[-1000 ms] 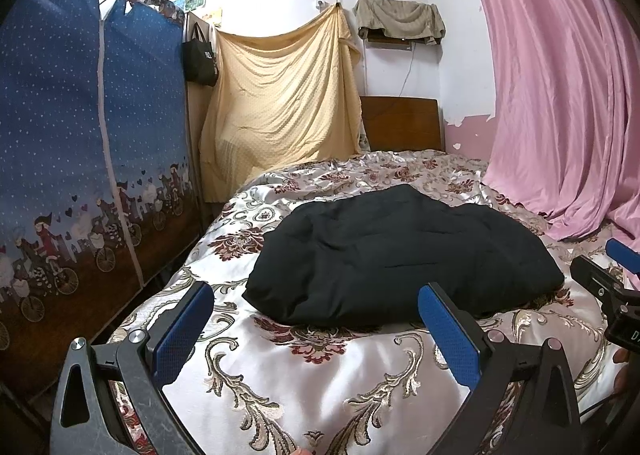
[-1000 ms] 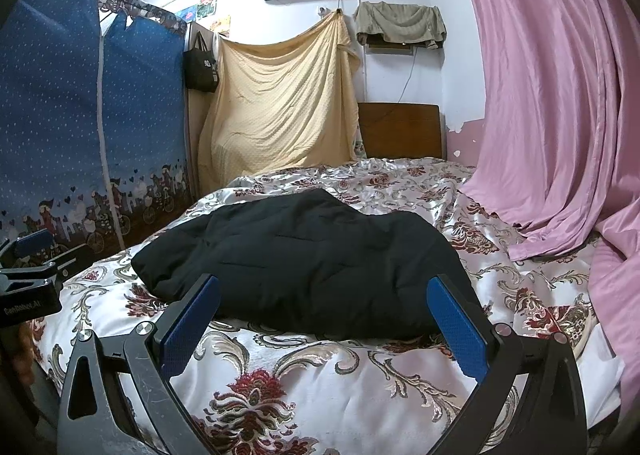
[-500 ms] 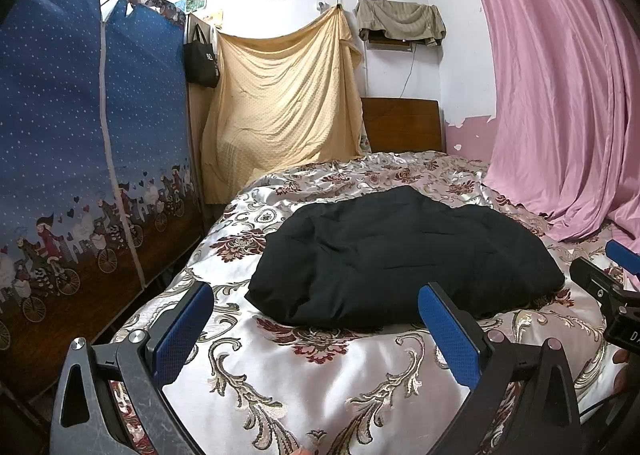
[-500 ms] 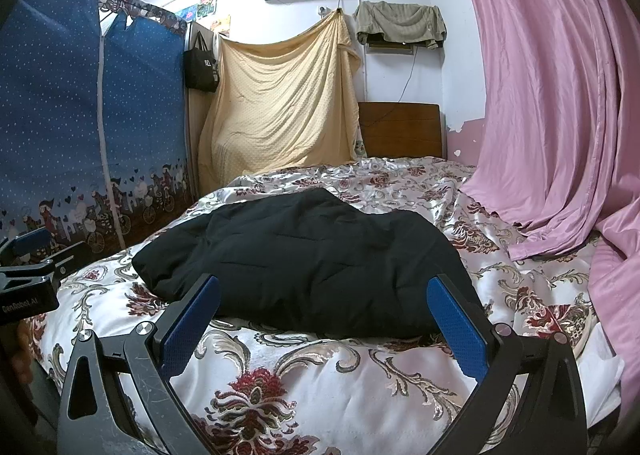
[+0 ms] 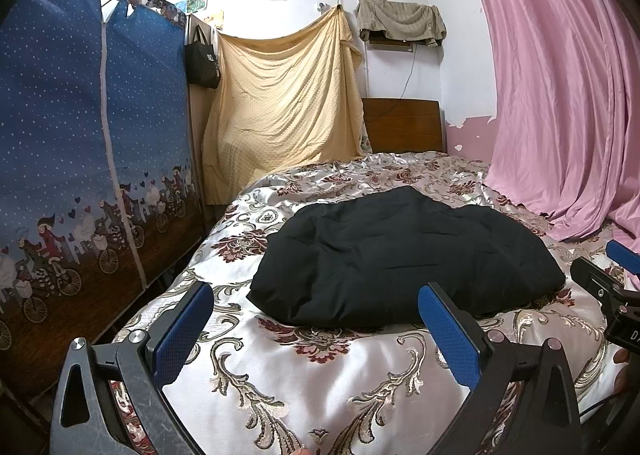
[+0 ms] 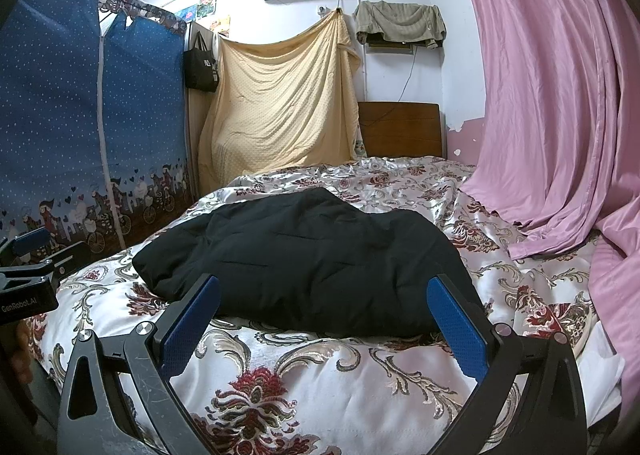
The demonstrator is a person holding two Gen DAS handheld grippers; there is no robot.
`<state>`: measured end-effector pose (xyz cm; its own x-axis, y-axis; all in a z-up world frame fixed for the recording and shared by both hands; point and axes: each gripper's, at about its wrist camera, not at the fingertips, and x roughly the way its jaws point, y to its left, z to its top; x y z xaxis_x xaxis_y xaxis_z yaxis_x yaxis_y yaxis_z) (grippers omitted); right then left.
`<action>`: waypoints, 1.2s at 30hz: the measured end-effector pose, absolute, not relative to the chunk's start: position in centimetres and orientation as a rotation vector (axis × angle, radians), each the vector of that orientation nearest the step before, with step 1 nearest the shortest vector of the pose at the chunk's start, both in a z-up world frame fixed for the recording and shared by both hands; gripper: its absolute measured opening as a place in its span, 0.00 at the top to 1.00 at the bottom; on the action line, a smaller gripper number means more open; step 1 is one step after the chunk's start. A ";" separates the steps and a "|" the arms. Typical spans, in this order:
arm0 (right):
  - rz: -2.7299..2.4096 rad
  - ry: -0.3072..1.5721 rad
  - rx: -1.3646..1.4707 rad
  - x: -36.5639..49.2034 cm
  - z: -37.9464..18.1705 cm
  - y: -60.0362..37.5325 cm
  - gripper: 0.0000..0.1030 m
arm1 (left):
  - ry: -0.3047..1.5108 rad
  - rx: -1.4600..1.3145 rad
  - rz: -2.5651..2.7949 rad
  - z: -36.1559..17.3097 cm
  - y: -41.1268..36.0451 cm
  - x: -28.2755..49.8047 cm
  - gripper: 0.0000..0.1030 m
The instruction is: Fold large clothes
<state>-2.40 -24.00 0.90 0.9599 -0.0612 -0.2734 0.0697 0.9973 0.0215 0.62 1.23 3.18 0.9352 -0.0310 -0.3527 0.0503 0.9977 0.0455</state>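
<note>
A black padded garment [image 5: 404, 255] lies folded in a compact bundle on the bed's floral satin cover [image 5: 304, 383]; it also shows in the right wrist view [image 6: 308, 259]. My left gripper [image 5: 316, 315] is open and empty, held above the bed's near edge, short of the bundle. My right gripper [image 6: 324, 307] is open and empty too, just in front of the bundle's near edge. The right gripper shows at the right edge of the left wrist view [image 5: 612, 279], and the left gripper at the left edge of the right wrist view [image 6: 28, 275].
A blue fabric wardrobe [image 5: 80, 159] stands along the bed's left side. A pink curtain [image 5: 560, 95] hangs on the right and spills onto the bed. A yellow sheet [image 5: 280, 111] and a wooden headboard [image 5: 404, 127] are at the far end.
Both grippers have stayed almost still, open and empty. The black bundle has not moved.
</note>
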 end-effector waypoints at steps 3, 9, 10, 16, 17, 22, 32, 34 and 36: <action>-0.066 0.277 0.032 -2.4 0.9 -24.0 0.02 | 0.359 0.055 -0.041 3.2 1.2 0.6 0.00; -0.066 0.276 0.031 -2.4 0.9 -24.0 0.02 | 0.360 0.056 -0.042 3.1 1.3 0.6 0.00; -0.066 0.277 0.032 -2.4 0.9 -24.0 0.02 | 0.359 0.056 -0.042 3.1 1.3 0.6 0.00; -0.064 0.280 0.031 -2.4 0.7 -23.9 0.02 | 0.361 0.055 -0.040 3.2 1.3 0.6 0.00; -0.065 0.280 0.031 -2.5 0.7 -23.9 0.02 | 0.361 0.055 -0.040 3.2 1.3 0.6 0.00; -0.063 0.281 0.032 -2.5 0.6 -23.9 0.02 | 0.359 0.056 -0.040 3.2 1.3 0.6 0.00; -0.063 0.282 0.032 -2.4 0.6 -23.9 0.02 | 0.359 0.057 -0.039 3.2 1.3 0.6 0.00; -0.063 0.282 0.032 -2.5 0.6 -23.9 0.02 | 0.359 0.057 -0.039 3.2 1.3 0.6 0.00; -0.064 0.282 0.032 -2.4 0.7 -23.8 0.02 | 0.359 0.056 -0.039 3.1 1.2 0.6 0.00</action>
<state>-2.40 -23.85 0.67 0.9586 -0.0584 -0.2786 0.0674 0.9975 0.0227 0.55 1.23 3.15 0.9356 -0.0281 -0.3521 0.0481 0.9977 0.0482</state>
